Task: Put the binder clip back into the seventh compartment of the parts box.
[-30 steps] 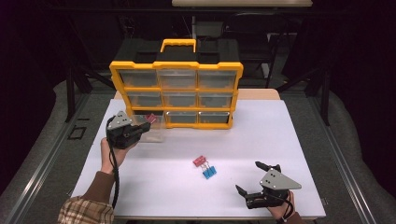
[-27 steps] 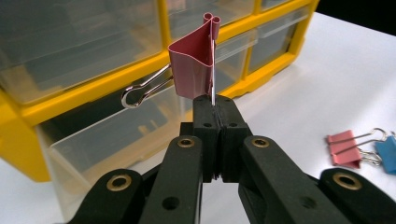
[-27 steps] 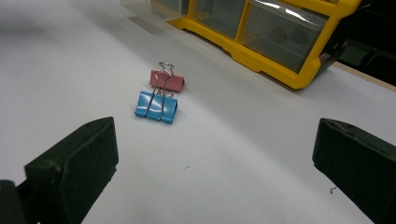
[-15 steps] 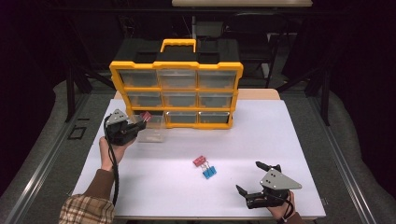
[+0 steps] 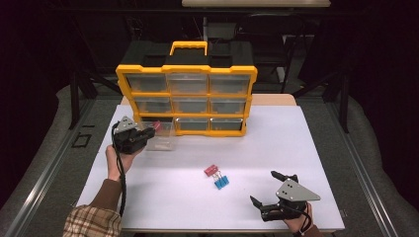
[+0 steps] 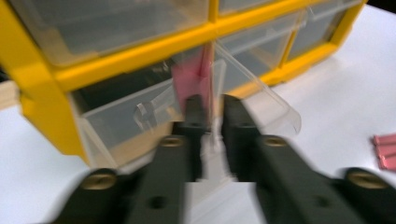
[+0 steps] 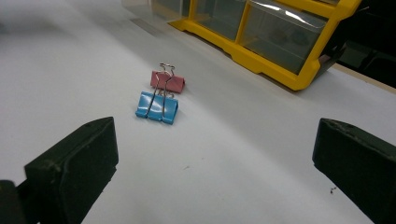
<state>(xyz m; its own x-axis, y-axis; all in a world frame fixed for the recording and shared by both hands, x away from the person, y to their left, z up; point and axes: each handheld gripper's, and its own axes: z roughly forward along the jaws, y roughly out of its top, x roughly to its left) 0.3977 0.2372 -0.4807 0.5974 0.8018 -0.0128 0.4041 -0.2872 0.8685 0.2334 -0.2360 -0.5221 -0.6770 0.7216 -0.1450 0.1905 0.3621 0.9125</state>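
A pulled-out clear plastic drawer [image 5: 162, 136] is seen at the bottom-left bay of a yellow-framed drawer organiser [image 5: 187, 96], which stands at the far side of the white worktop [image 5: 148, 197]. The left gripper [image 5: 148, 132] is held at the drawer's front, its fingers [image 6: 196, 109] set on either side of the drawer's thin clear front wall. Earlier frames are given, and the fingers have just been opening; a narrow gap is shown between them, with the wall inside that gap and no firm clamp visible. A pink binder clip [image 6: 192, 79] is seen inside the drawer, just beyond the fingertips.

Near the worktop's front right corner, the right gripper [image 5: 267, 190] is held low above the surface with its fingers [image 7: 77, 161] spread wide and nothing between them. Ahead of it, a second pink binder clip [image 7: 168, 81] and a blue binder clip [image 7: 158, 107] lie touching on the bare worktop, well apart from both grippers.
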